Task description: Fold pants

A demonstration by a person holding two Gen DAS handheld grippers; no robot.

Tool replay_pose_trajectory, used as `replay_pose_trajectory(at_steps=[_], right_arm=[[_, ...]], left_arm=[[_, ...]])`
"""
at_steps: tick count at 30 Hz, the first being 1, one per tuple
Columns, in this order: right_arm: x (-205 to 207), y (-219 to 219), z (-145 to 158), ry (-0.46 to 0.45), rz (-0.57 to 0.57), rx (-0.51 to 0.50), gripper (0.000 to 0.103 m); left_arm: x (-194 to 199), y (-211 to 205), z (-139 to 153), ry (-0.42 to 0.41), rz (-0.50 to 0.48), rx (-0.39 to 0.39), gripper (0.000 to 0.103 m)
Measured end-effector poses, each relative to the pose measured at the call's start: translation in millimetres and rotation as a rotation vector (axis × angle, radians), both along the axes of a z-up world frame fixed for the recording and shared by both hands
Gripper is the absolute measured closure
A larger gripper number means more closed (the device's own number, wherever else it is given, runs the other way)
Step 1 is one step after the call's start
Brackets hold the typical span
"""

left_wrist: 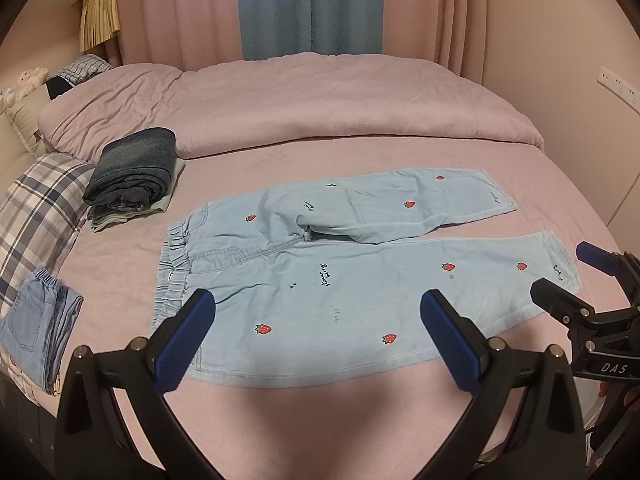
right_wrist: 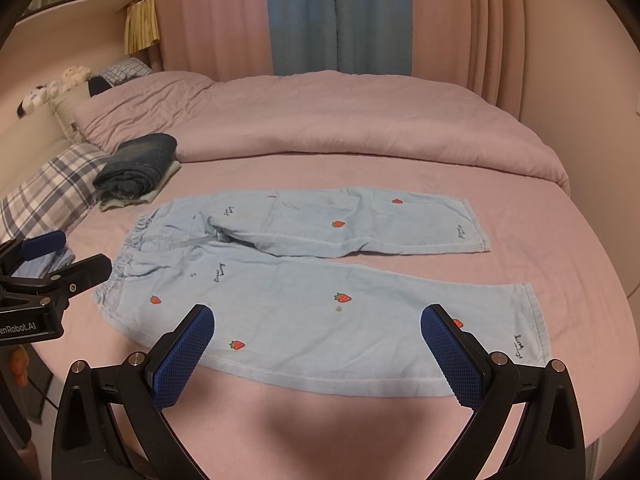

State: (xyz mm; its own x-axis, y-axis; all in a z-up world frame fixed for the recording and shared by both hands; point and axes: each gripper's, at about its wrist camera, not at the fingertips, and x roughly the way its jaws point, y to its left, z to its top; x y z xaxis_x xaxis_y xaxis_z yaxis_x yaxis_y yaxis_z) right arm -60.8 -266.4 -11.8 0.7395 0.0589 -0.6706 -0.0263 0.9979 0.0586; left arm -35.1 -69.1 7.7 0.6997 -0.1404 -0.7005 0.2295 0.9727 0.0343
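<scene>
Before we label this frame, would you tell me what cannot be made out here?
- Left wrist view: the folded light jeans are cut off by the fisheye edge.
- Both views: the script on the strawberry pants is too small to read.
- The garment under the dark jeans is mostly covered.

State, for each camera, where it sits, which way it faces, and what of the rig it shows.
Left wrist: sits on the left gripper, looks across the bed over the waistband half of the strawberry pants; right gripper shows.
Right wrist: sits on the right gripper, looks over the leg half; left gripper shows.
Shared: pants, folded jeans, curtains.
</scene>
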Motion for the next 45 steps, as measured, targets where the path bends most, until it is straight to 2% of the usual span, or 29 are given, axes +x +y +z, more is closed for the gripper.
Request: replay_pose_trajectory(at_steps=[30, 34, 38, 40, 45], right_arm=[[0.5, -1.5, -0.8, 0.007, -0.002, -0.001, 0.000], [-1.0, 0.0, -3.6, 0.006, -0.002, -0.011, 0.000], [-0.9, 7.8, -12.4, -0.008, 0.052, -0.009, 0.000], [1.9, 16.4, -22.5, 0.001, 0.095, -0.023, 0.000], [11.0, 56.1, -57.9, 0.039, 0.264, -0.075, 0.000]], left_arm=[[-0.3, -3.5, -2.6, 0.011, -0.007, -0.008, 0.000], [4.8, 3.6, -6.5, 0.045, -0.022, -0.093, 0.000], [19.6, 32.8, -28.8, 0.154, 0.005, -0.278, 0.000], [26.9, 53.5, -48.0, 0.221, 0.054, -0.348, 0.000], [29.7, 131.1, -103.1, 0.352, 0.315, -0.543, 0.001]])
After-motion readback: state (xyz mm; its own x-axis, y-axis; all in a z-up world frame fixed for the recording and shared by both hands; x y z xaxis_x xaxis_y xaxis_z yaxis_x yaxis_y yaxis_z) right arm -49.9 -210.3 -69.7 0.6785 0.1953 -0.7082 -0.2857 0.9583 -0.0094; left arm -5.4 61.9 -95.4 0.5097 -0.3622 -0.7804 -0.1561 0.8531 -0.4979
